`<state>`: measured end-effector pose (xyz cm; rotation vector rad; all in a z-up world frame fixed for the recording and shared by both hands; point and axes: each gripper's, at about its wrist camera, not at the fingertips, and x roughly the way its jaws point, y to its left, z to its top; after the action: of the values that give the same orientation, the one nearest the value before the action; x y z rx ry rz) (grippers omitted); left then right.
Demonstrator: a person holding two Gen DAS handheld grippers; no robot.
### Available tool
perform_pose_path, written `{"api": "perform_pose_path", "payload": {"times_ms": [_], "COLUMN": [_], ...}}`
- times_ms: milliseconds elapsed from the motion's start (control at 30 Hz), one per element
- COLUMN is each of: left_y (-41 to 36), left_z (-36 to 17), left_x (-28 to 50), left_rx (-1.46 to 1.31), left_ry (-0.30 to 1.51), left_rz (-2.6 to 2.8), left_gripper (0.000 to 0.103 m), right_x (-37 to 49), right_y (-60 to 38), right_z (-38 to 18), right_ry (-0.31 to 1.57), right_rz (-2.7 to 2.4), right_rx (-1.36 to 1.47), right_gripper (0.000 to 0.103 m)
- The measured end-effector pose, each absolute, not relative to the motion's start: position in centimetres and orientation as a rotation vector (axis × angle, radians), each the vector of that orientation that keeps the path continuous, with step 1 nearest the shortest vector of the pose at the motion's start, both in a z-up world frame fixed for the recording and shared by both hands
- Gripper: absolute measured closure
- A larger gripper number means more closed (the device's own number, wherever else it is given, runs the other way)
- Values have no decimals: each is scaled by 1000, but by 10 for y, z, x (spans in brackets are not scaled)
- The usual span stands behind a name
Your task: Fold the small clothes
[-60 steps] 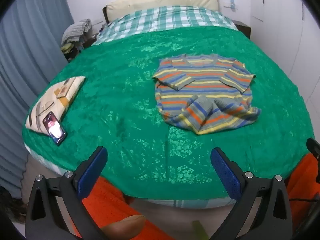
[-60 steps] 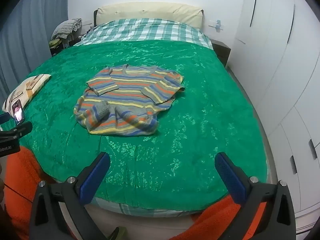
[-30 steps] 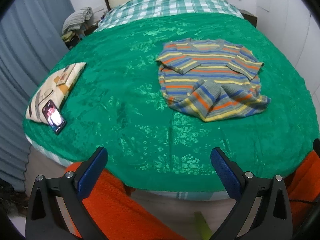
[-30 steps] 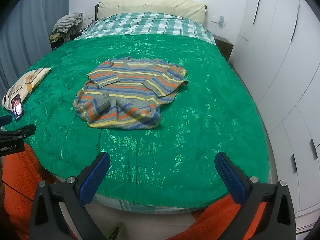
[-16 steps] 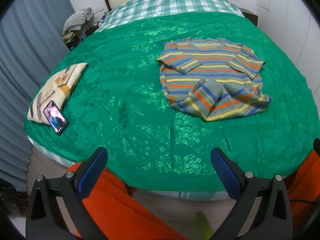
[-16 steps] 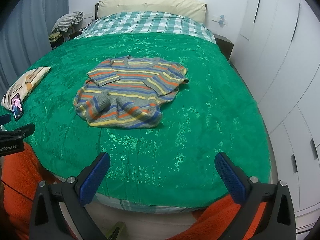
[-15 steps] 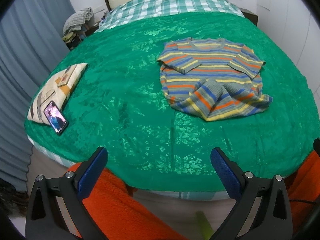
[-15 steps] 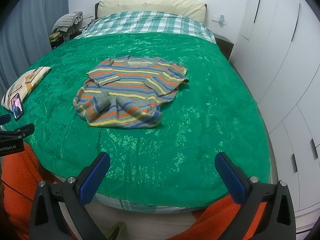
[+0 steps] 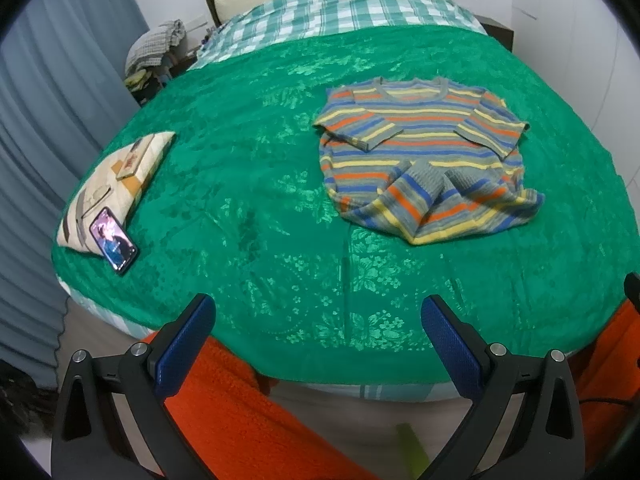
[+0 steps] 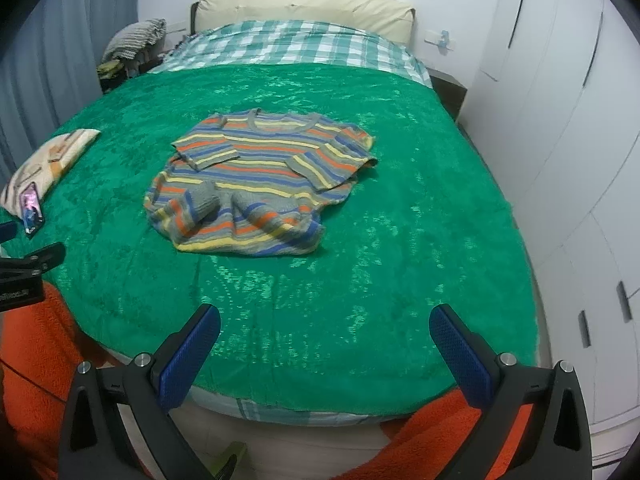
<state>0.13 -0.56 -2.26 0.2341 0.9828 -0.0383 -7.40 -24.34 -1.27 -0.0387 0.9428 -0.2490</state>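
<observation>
A small striped sweater point(image 9: 424, 156) in grey, blue, orange and yellow lies on the green bedspread point(image 9: 260, 184), neck toward the headboard, both sleeves folded in and the hem rumpled. It also shows in the right wrist view point(image 10: 260, 184). My left gripper point(image 9: 318, 312) is open and empty over the bed's near edge, well short of the sweater. My right gripper point(image 10: 324, 320) is open and empty, also over the near edge, below the sweater. The left gripper's side shows at the left edge of the right wrist view point(image 10: 28, 268).
A patterned pillow point(image 9: 116, 176) with a lit phone point(image 9: 114, 244) against it lies at the bed's left edge. Checked bedding point(image 10: 288, 44) and a cream headboard sit at the far end. White wardrobe doors point(image 10: 560, 120) stand on the right. Orange fabric point(image 9: 248, 412) lies below the near edge.
Both grippers have drawn slightly closer to the bed, so the sweater sits a little lower and larger in view. The sweater has not moved. Both grippers stay open.
</observation>
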Motion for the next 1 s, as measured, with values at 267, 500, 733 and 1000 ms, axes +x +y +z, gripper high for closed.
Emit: {"api": "perform_pose_path", "payload": {"times_ms": [267, 500, 733, 1000], "left_y": [-16, -18, -17, 9], "left_z": [-22, -25, -29, -66], "left_x": [1, 1, 1, 52], "left_rx": [245, 243, 242, 120], "left_ry": [996, 1005, 1007, 1074], "left_rz": [-45, -45, -51, -207], "left_gripper": [0, 0, 0, 0], "right_x": [-74, -74, -75, -53], "right_y": [-255, -256, -256, -274], "right_z": [-14, -18, -20, -29], "right_ry": [963, 982, 991, 905], "right_rz": [-300, -320, -328, -100], "right_rx": [-24, -28, -27, 3], "right_gripper": [0, 0, 0, 0]}}
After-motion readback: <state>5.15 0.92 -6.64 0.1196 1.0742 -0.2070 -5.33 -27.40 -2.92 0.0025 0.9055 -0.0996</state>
